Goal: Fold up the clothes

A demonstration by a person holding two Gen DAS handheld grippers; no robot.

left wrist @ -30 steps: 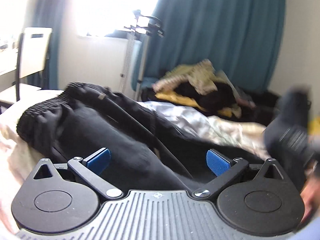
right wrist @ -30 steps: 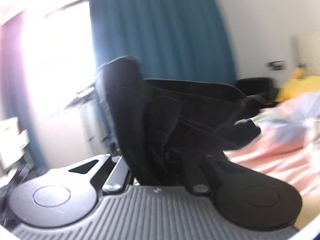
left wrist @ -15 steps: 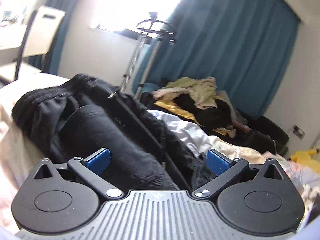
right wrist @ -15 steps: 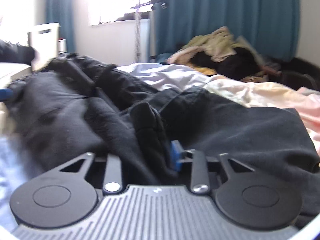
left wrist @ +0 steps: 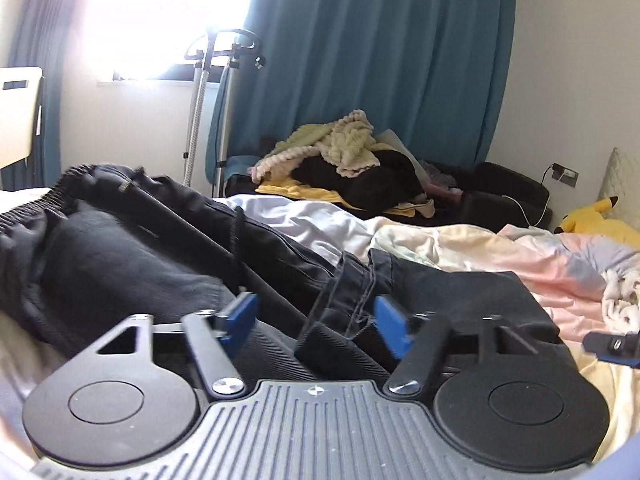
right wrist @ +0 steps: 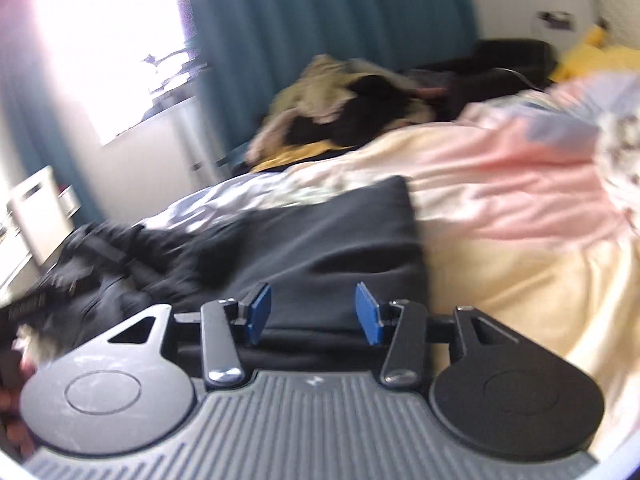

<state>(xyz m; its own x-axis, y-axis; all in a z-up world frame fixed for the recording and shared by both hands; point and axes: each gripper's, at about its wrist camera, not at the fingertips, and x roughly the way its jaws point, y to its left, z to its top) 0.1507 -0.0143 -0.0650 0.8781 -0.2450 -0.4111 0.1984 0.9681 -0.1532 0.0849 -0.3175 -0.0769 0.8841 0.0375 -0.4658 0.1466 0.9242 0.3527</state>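
Two claws are in view, one per wrist camera, and both stand with their blue pads spread apart. The left claw is low over a pair of black trousers that lies across the bed; a bunched fold of the dark cloth rises between its pads, but the pads do not close on it and a gap shows on each side. The elastic waistband of the trousers lies at the far left, and a drawstring hangs over the cloth. The right claw is likewise wide open and grips nothing; it sits just over the flat, folded edge of the black trousers, which rest on the pale pink and cream bedding. The right wrist view is blurred, so finer detail cannot be told. Beyond the bed, a heap of clothes lies in front of a teal curtain, and a yellow plush toy lies at the far right.
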